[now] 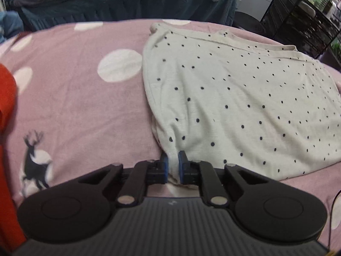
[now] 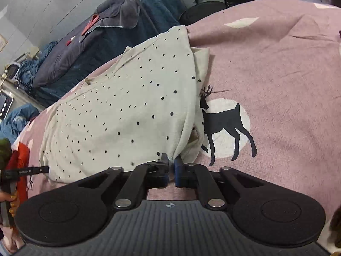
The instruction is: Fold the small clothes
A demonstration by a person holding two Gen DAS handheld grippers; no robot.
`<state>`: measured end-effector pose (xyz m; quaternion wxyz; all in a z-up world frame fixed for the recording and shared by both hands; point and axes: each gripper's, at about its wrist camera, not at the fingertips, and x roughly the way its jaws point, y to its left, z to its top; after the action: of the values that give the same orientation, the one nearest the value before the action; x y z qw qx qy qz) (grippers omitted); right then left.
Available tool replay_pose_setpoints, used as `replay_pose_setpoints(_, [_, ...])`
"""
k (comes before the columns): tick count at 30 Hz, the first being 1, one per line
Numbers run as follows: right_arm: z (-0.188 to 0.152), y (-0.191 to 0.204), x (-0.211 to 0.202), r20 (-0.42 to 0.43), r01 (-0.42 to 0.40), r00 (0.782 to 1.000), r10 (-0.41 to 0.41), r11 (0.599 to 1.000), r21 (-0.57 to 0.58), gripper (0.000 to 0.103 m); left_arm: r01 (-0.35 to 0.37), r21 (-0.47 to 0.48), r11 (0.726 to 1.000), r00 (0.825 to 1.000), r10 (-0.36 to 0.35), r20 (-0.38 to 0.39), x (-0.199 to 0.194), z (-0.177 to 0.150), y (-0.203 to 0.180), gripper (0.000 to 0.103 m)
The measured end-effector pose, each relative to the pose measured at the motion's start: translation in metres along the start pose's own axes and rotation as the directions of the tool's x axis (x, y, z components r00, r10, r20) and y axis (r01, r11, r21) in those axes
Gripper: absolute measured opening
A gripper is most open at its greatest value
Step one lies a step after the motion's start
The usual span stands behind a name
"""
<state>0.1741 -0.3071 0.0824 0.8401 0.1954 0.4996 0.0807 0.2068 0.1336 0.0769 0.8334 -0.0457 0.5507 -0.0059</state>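
A small cream garment with black dots [image 1: 234, 98] lies spread on a pink blanket [image 1: 81, 111]. In the left wrist view my left gripper [image 1: 173, 160] is shut on the garment's near left corner, with a fold of cream cloth pinched between its blue pads. The right wrist view shows the same dotted garment [image 2: 127, 115] from its other side. There my right gripper [image 2: 171, 163] is shut on the near right corner, where the cloth bunches up between the pads. The garment's right edge is folded under itself.
The pink blanket [image 2: 287, 85] carries white circles and black deer prints. Red cloth [image 1: 6, 111] lies at the left edge. A dark blue quilted bed [image 2: 106, 42] stands beyond the blanket, and a black wire rack [image 1: 302, 21] at the back right. A hand [image 2: 8, 200] shows at the left.
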Motion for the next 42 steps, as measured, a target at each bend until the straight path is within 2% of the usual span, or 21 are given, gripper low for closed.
replay_pose_setpoints(4, [0.01,-0.001,-0.024,0.04,-0.013,0.999,0.014,0.999,-0.029,0.008,-0.026,-0.012,1.0,1.0,0.026,0.007,-0.018,0.001,0.023,0.006])
replay_pose_setpoints(6, [0.015,-0.005,-0.034,0.047,-0.013,0.999,0.016,0.998,-0.055,0.007,-0.071,0.011,0.997,0.997,0.071,-0.016,-0.018,-0.002,0.036,0.005])
replay_pose_setpoints(8, [0.015,-0.009,-0.029,0.016,0.009,1.0,-0.008,0.998,-0.067,0.007,-0.098,0.009,0.995,0.994,0.098,-0.053,-0.011,-0.007,0.047,0.005])
replay_pose_setpoints(10, [0.012,-0.011,-0.019,-0.017,0.036,0.999,-0.038,0.997,-0.074,0.007,-0.087,-0.035,0.996,0.993,0.084,-0.083,-0.007,-0.012,0.057,0.005])
replay_pose_setpoints(13, [0.006,-0.01,-0.008,-0.049,0.052,0.997,-0.056,0.995,-0.081,0.01,-0.15,-0.015,0.989,0.985,0.148,-0.09,-0.005,-0.019,0.056,0.007])
replay_pose_setpoints(14, [0.004,-0.011,-0.008,-0.048,0.077,0.996,-0.081,0.993,-0.089,0.017,-0.163,-0.017,0.986,0.983,0.161,-0.09,-0.006,-0.021,0.056,0.007])
replay_pose_setpoints(17, [0.002,-0.022,-0.012,-0.044,0.134,0.99,-0.136,0.99,-0.05,0.018,-0.148,-0.022,0.989,0.986,0.146,-0.079,-0.012,-0.024,0.051,0.008])
replay_pose_setpoints(20, [0.003,-0.032,-0.029,-0.006,0.129,0.992,-0.129,0.991,-0.024,0.019,-0.142,0.039,0.989,0.989,0.143,-0.043,-0.025,-0.022,0.03,0.012])
replay_pose_setpoints(23, [0.007,-0.033,-0.039,0.011,0.092,0.996,-0.092,0.996,-0.008,0.034,-0.119,0.077,0.99,0.992,0.121,-0.025,-0.034,-0.015,0.0,0.03])
replay_pose_setpoints(24, [0.008,-0.033,-0.04,0.014,0.09,0.996,-0.09,0.996,-0.001,0.035,-0.115,0.082,0.99,0.993,0.118,-0.026,-0.035,-0.013,-0.011,0.04])
replay_pose_setpoints(25, [0.008,-0.032,-0.039,0.017,0.087,0.996,-0.087,0.996,-0.001,0.035,-0.108,0.089,0.99,0.994,0.111,-0.023,-0.035,-0.011,-0.021,0.046])
replay_pose_setpoints(27, [0.008,-0.028,-0.035,0.02,0.084,0.996,-0.084,0.996,0.001,0.035,-0.081,0.12,0.989,0.997,0.083,-0.01,-0.035,-0.008,-0.044,0.047])
replay_pose_setpoints(30, [0.008,-0.021,-0.03,0.019,0.064,0.998,-0.065,0.998,0.019,0.037,-0.061,0.186,0.981,0.998,0.064,-0.008,-0.031,-0.006,-0.078,0.054])
replay_pose_setpoints(33, [0.01,-0.014,-0.029,0.025,0.047,0.999,-0.048,0.999,0.016,0.042,-0.044,0.242,0.969,0.999,0.047,-0.006,-0.027,-0.005,-0.105,0.059])
replay_pose_setpoints(35, [0.011,-0.011,-0.03,0.028,0.04,0.999,-0.04,0.999,0.01,0.054,-0.03,0.272,0.962,0.999,0.035,-0.013,-0.024,-0.005,-0.12,0.063])
replay_pose_setpoints(36, [0.012,-0.01,-0.031,0.03,0.037,0.999,-0.038,0.999,0.009,0.057,-0.025,0.286,0.958,0.999,0.031,-0.019,-0.022,-0.006,-0.127,0.065])
replay_pose_setpoints(40, [0.013,-0.012,-0.036,0.031,0.015,0.999,-0.015,1.0,0.006,0.058,0.003,0.321,0.947,0.999,0.007,-0.031,-0.016,-0.009,-0.154,0.068])
replay_pose_setpoints(42, [0.013,-0.015,-0.038,0.025,0.006,1.0,-0.006,1.0,0.009,0.059,0.004,0.366,0.931,1.0,0.0,-0.013,-0.012,-0.011,-0.173,0.068])
